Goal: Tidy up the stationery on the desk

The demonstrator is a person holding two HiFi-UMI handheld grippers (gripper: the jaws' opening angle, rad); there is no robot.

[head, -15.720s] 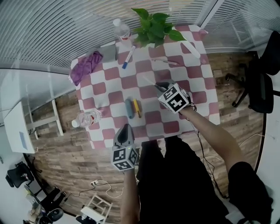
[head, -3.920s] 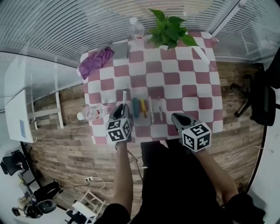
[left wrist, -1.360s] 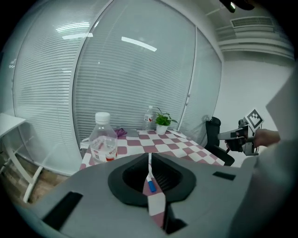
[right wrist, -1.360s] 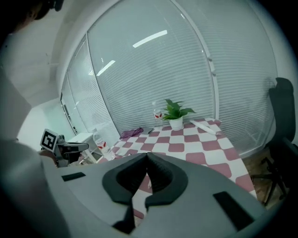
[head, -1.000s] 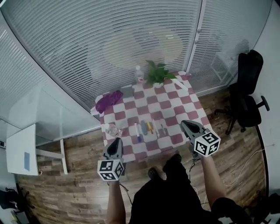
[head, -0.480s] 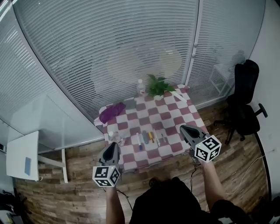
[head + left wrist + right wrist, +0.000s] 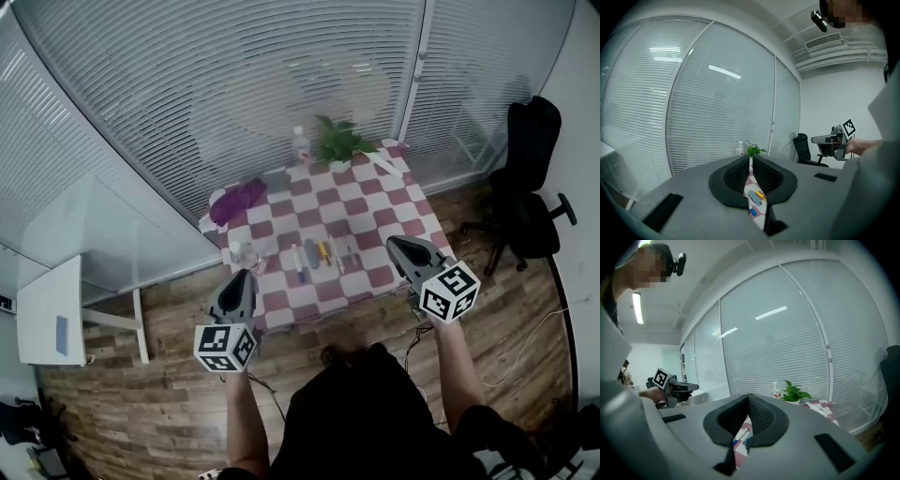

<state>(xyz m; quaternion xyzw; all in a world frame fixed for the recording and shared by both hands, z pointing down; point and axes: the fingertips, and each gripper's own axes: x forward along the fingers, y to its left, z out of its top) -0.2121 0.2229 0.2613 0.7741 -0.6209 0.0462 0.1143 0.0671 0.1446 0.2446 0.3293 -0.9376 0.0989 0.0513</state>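
The person is standing back from the near edge of a square counter (image 7: 375, 211) draped in a red-and-white checked cloth, holding both grippers above the wooden plank floor (image 7: 159, 394), clear of the cloth.

The left gripper (image 7: 242, 276) is pointing toward the counter's near-left corner. In its own view its black padded fingers (image 7: 735, 176) are sitting almost pressed together, leaving only a thin slit and pinching nothing. The right gripper (image 7: 395, 243) is hovering off the counter's near-right edge. Its black fingers (image 7: 762, 418) are closed against each other, also empty.

The stationery is lying side by side in a short row near the counter's front edge:
- a white marker with a blue cap (image 7: 298, 263), at the left end
- a grey-blue pen-shaped piece (image 7: 311, 253)
- a yellow pen (image 7: 323, 251)
- two slim pale pens (image 7: 337, 256), at the right end

A clear plastic bottle (image 7: 242, 253) is lying on its side at the left edge, near the marker. A crumpled purple cloth (image 7: 236, 200) is resting at the far-left corner. Along the far edge, an upright clear bottle (image 7: 300, 145) is standing just beside a leafy green potted plant (image 7: 339, 141). A black office chair (image 7: 530, 178) is standing well apart, to the right.
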